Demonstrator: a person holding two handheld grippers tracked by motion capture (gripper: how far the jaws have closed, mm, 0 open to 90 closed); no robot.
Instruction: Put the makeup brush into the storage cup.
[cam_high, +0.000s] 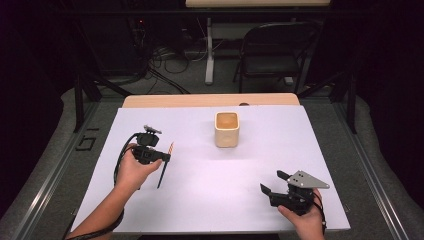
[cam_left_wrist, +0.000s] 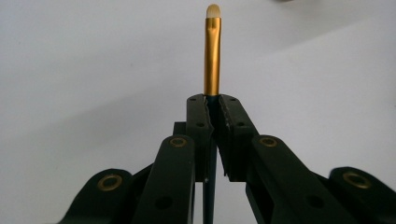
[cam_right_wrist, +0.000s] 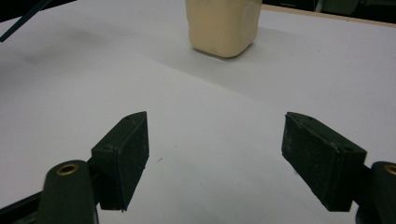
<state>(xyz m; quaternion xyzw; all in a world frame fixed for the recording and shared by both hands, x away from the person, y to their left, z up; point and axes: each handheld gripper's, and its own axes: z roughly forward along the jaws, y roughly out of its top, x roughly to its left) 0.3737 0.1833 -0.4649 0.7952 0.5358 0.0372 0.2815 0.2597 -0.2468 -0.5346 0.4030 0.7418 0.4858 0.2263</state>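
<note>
Left gripper (cam_high: 159, 155) jaws clamp brush (cam_left_wrist: 212, 51) at mid-handle, likely for dropping into cup (cam_high: 227, 129); right gripper (cam_high: 275, 182) jaws wide apart, idle near counter (cam_high: 210, 195) edge.

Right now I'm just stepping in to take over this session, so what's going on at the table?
A person works at a white-covered table with a gripper in each hand. The left gripper is clamped on a slim dark-handled brush with a gold ferrule and pale tip, held above the surface. The right gripper sits open and empty near the front edge. A cream square-sided cup stands upright mid-table, apart from both.
</note>
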